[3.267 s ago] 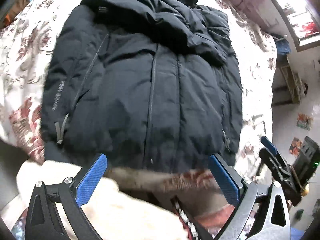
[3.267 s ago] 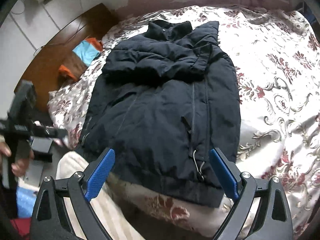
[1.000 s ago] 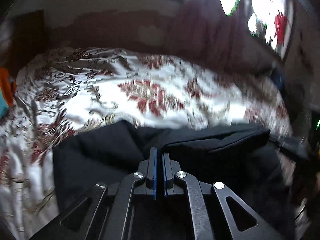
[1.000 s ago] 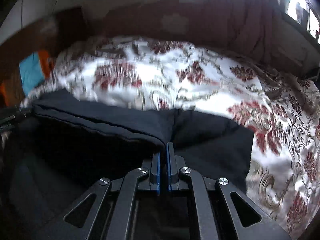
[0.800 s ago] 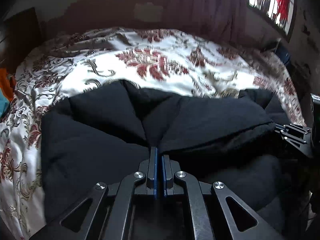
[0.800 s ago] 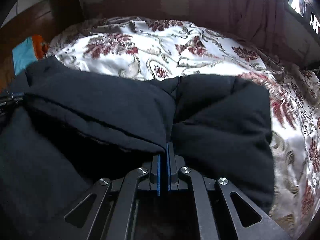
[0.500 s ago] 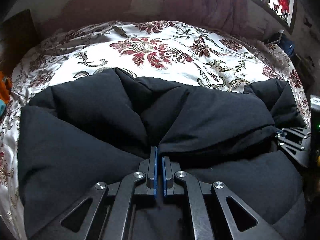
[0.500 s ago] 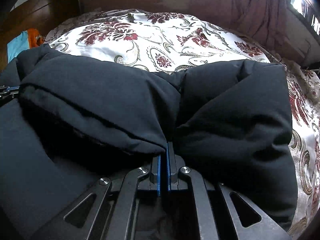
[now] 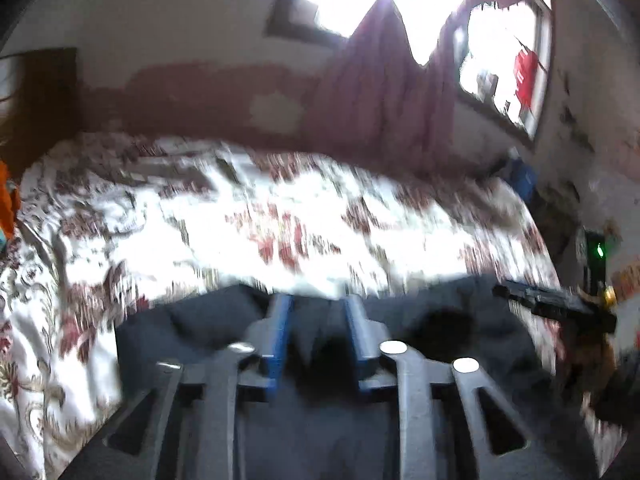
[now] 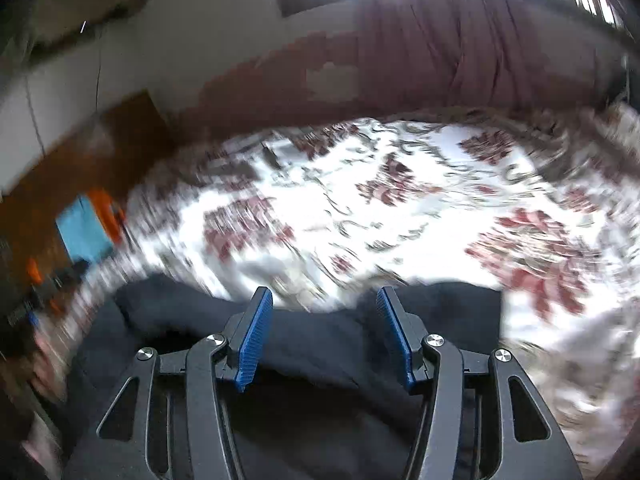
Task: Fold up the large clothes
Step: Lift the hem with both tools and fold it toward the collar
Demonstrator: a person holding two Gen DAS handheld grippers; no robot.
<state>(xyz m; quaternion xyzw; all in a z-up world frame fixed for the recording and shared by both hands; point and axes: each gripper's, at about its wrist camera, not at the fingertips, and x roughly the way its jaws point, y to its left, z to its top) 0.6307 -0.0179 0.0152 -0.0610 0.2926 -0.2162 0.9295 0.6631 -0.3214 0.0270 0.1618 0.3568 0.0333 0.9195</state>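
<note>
The black padded jacket (image 9: 168, 328) lies folded over on the floral bedspread (image 9: 280, 216), its folded edge just under both grippers. My left gripper (image 9: 318, 308) is partly open above the jacket's edge, holding nothing. My right gripper (image 10: 324, 300) is open wider above the jacket (image 10: 320, 344) in the right wrist view, also empty. The right gripper also shows at the right edge of the left wrist view (image 9: 556, 306). Both views are blurred by motion.
The bedspread (image 10: 400, 208) stretches ahead to a reddish wall and a purple curtain (image 10: 460, 40) under a window. A wooden headboard (image 10: 80, 168) with blue and orange cloths (image 10: 86, 232) stands on the left.
Both grippers were shut on the jacket's hem and carried it forward over the jacket. Now both have opened, let go, and tilted up and back.
</note>
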